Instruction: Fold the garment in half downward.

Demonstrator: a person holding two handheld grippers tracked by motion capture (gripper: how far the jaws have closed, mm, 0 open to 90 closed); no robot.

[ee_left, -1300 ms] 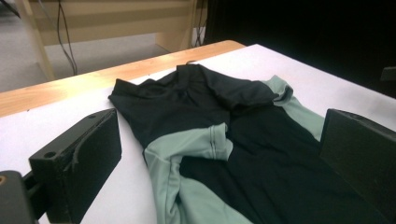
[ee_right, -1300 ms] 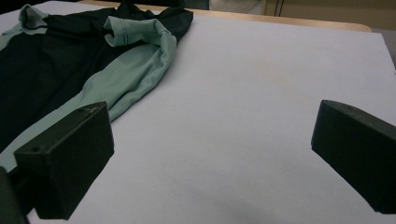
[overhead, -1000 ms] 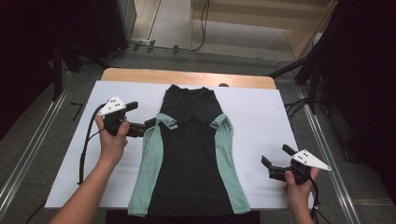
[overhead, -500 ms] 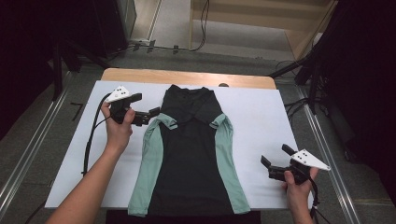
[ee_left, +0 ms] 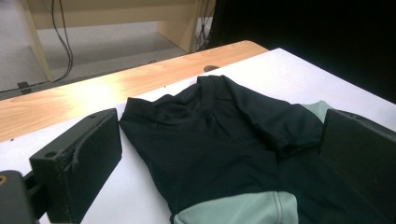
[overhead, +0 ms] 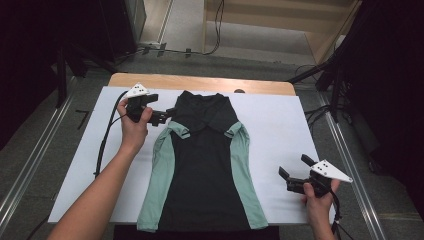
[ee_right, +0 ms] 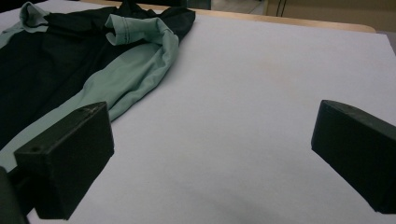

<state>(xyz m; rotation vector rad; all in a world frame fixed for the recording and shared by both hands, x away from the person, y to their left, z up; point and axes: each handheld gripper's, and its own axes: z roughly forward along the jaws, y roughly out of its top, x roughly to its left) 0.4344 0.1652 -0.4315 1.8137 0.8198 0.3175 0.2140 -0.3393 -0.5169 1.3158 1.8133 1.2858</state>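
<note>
Nearest, at the right edge of the white sheet (overhead: 280, 130), the right gripper (overhead: 295, 180) sits low over bare surface with its jaws spread wide and nothing between them, well apart from the garment. Farther in, the black and green shirt (overhead: 205, 165) lies flat along the middle of the sheet, sleeves folded inward. Farthest, at its far left shoulder, the left gripper (overhead: 167, 116) has its jaws wide open on either side of the dark fabric, gripping nothing.
</note>
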